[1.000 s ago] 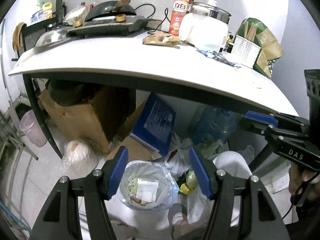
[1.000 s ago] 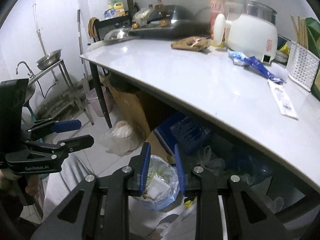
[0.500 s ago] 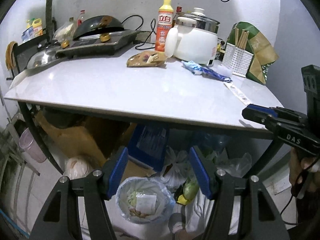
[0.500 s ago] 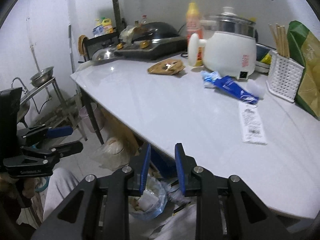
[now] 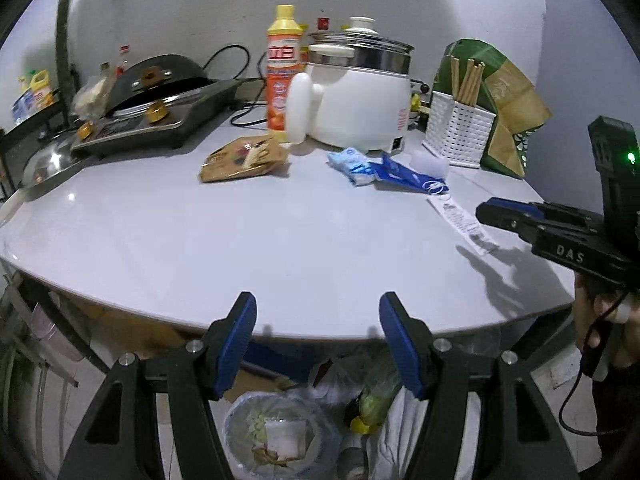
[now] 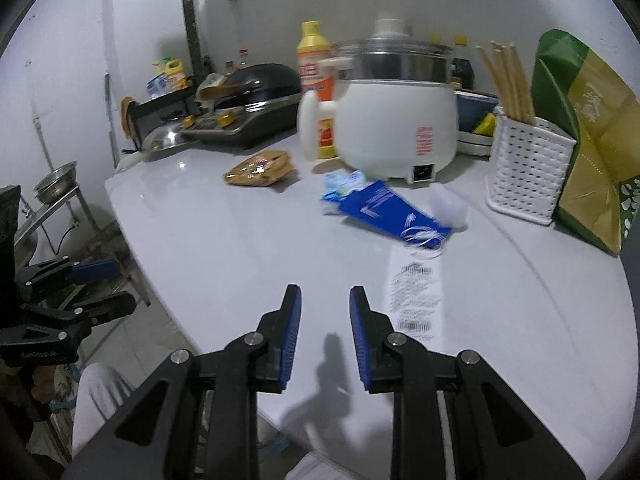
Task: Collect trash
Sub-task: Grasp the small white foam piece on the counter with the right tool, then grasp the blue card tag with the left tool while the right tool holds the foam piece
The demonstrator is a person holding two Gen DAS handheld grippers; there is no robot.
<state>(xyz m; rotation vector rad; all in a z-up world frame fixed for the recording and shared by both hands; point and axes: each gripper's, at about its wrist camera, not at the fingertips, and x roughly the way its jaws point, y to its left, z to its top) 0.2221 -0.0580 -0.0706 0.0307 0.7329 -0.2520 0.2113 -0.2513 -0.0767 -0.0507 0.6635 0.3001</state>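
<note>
On the white tabletop [image 5: 240, 240] lie a brown snack wrapper [image 5: 244, 158], a light blue packet [image 5: 352, 164], a dark blue wrapper [image 5: 400, 174] and a printed receipt [image 5: 460, 220]. A lined trash bin [image 5: 280, 436] holding scraps stands on the floor under the table's front edge. My left gripper [image 5: 318, 320] hangs open over that edge with nothing between its pads. My right gripper [image 6: 325, 296] is over the tabletop, its jaws a narrow gap apart and empty, just left of the receipt [image 6: 416, 300]. The dark blue wrapper [image 6: 392, 216] and brown wrapper [image 6: 260, 168] lie beyond it.
A white rice cooker [image 5: 360, 104], an orange detergent bottle [image 5: 282, 76], a stove with a wok [image 5: 160, 96], a white chopstick holder [image 5: 456, 136] and a green and gold bag [image 5: 504, 108] line the back. Boxes and bags crowd the floor beneath.
Both grippers rose from below the table's edge to above the tabletop. The bin slid to the bottom of the left wrist view. Neither gripper's opening changed.
</note>
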